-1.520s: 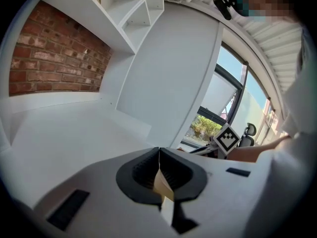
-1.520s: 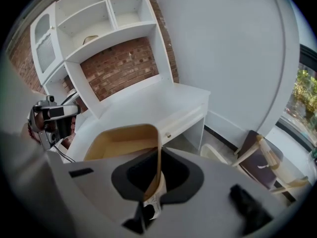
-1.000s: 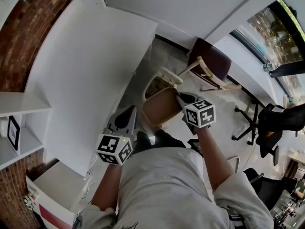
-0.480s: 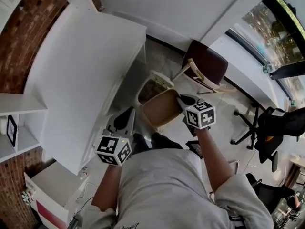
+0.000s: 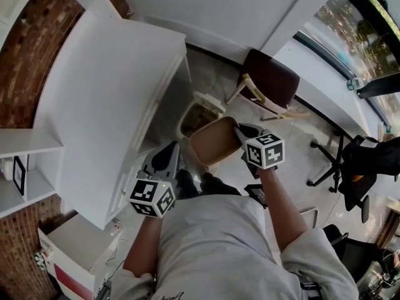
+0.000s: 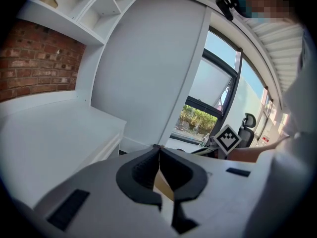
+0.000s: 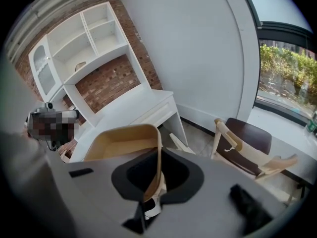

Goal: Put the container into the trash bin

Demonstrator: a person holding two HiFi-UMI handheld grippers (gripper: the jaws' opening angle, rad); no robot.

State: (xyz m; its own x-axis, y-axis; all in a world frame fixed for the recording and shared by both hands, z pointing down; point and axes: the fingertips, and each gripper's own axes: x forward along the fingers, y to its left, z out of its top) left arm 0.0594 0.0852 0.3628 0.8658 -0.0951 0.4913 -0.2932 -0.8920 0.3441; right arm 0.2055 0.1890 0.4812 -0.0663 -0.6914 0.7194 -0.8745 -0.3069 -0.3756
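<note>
Pinching the tan, rounded-square container (image 5: 212,142) by its thin wall, the right gripper (image 5: 240,130) holds it beside the pale trash bin (image 5: 199,112). The left gripper (image 5: 167,155) has its ribbed black fingers pressed together, empty.

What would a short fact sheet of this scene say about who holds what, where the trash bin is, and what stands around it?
carrier: a person with a gripper in each hand
right hand-held gripper: shut on the side wall of the tan container
left hand-held gripper: shut, holding nothing
trash bin: white, open top, on the floor just beyond the container
container status: not yet in the bin
nearby: white desk; wooden chair with a dark seat
</note>
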